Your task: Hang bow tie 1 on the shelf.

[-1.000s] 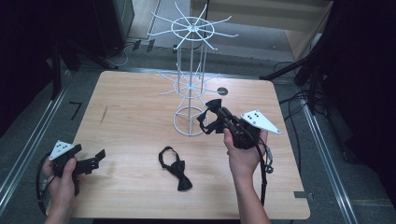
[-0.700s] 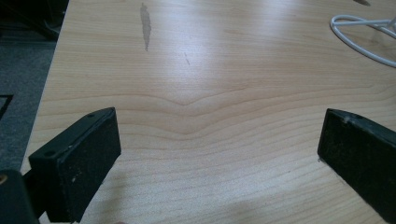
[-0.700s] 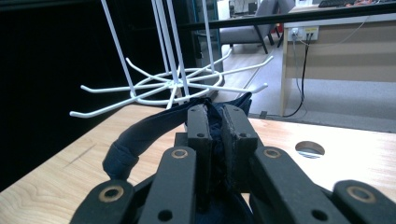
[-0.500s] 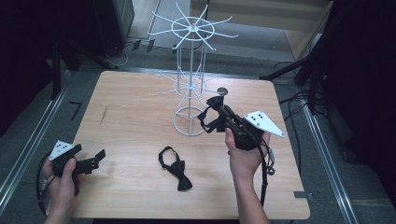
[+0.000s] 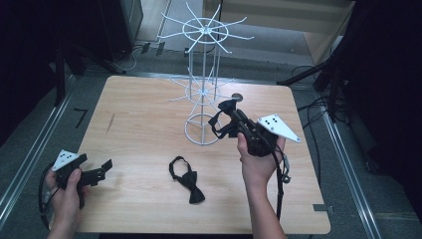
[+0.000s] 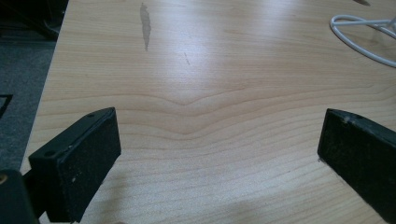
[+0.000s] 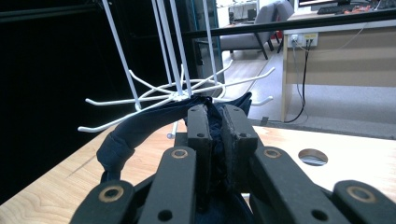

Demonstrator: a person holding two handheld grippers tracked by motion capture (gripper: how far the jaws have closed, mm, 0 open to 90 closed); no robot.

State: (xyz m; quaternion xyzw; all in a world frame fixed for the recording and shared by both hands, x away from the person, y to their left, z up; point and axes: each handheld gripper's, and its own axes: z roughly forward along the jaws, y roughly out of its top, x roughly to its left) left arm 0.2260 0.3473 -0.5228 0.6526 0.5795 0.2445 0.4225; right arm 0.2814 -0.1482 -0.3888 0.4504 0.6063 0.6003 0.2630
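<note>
A dark bow tie (image 7: pixel 140 128) is sitting between the two black jaws of the right gripper (image 5: pixel 230 115). The jaws are squeezing tight on the cloth, and a loop of its strap is hanging down on one side. In the high view the tie (image 5: pixel 222 122) is being held up off the table, right beside the white wire rack (image 5: pixel 204 94). In the right gripper view, the rack's lower ring of thin arms (image 7: pixel 154 95) is spreading out just behind the tie and looks like it is touching the top of it.

The rack is standing upright near the middle of the wooden table (image 5: pixel 144 129), with its round foot on the wood.

A second black bow tie (image 5: pixel 186 180) is lying flat on the table, nearer the person, between the two hands.

The left gripper (image 5: pixel 102 169) is resting low at the table's near left corner. Its jaws are standing wide apart, holding nothing, with bare wood between them.
</note>
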